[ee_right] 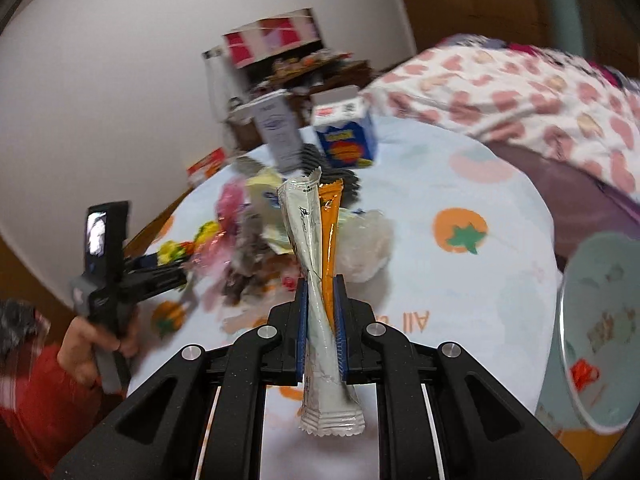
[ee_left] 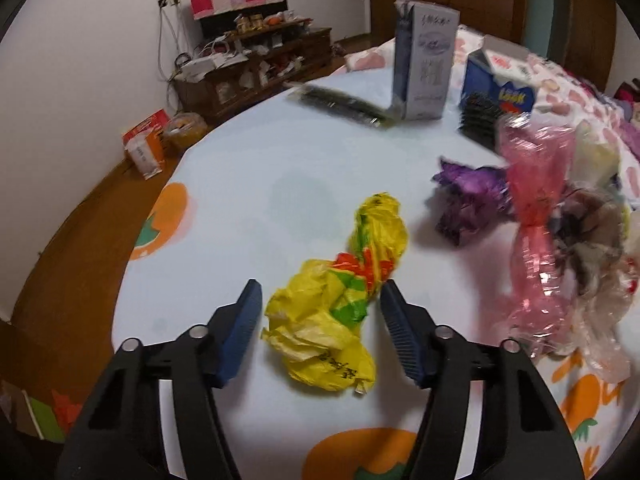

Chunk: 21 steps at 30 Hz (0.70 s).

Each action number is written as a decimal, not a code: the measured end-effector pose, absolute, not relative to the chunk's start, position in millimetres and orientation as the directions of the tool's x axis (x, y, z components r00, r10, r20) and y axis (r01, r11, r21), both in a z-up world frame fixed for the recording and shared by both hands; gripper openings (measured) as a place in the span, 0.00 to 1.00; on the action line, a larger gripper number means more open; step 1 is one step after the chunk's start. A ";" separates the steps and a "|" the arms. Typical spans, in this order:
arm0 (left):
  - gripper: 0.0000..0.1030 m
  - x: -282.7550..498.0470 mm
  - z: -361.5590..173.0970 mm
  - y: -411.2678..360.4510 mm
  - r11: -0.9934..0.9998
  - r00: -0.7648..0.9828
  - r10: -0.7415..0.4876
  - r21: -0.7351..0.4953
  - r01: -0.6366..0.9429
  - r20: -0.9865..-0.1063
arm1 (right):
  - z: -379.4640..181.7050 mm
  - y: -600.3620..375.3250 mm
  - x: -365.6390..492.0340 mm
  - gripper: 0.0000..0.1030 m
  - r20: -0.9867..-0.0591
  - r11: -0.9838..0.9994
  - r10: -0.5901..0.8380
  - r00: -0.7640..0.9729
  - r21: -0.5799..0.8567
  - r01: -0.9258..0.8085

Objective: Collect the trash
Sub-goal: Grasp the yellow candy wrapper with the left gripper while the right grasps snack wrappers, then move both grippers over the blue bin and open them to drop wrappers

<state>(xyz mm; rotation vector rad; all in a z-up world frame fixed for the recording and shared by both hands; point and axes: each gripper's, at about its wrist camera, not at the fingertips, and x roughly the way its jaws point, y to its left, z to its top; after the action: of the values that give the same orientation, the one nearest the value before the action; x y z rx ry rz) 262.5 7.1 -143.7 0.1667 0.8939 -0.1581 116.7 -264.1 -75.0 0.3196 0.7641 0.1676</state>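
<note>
The round table [ee_left: 280,168] under its pale cloth printed with orange fruit stands in a cluttered bedroom, a low wooden cabinet against the white wall behind it and a patterned quilt at the far side. Two cartons stand upright at the back of the table, and a heap of wrappers and film lies toward its middle. My right claw [ee_right: 320,300] is clamped tight on two long sachets, a silver sachet [ee_right: 310,264] and an orange sachet [ee_right: 330,236] pressed side by side, lifted clear of the cloth. The pale bin [ee_right: 596,328] waits just off the table edge to that side, so I judge this load is ready to go in: swing over the rim, then let go. My left claw [ee_left: 320,320] stands partly open, astride the crumpled yellow bag [ee_left: 332,308]; I can't see its pads pressing the bag yet. That pickup is the step in hand. Next I should squeeze fully on the bulk, since loose plastic slips easily.
</note>
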 end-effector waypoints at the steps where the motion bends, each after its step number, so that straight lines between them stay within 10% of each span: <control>1: 0.45 262.1 -142.9 4.4 0.973 0.620 -0.071 0.084 0.217 -0.781 | -76.8 -265.4 117.9 0.13 -0.650 0.933 0.261 0.714 0.358 -0.015; 21: 0.29 162.1 -75.6 -2.1 0.982 0.749 -0.142 0.004 0.190 -0.647 | -75.1 -278.2 81.9 0.13 -0.610 0.941 0.084 0.788 0.308 0.138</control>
<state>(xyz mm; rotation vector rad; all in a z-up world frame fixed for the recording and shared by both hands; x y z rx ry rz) 162.1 -2.1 -75.6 0.0711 0.7007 -0.1813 81.9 -278.2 -75.1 0.3494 0.6660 -0.0299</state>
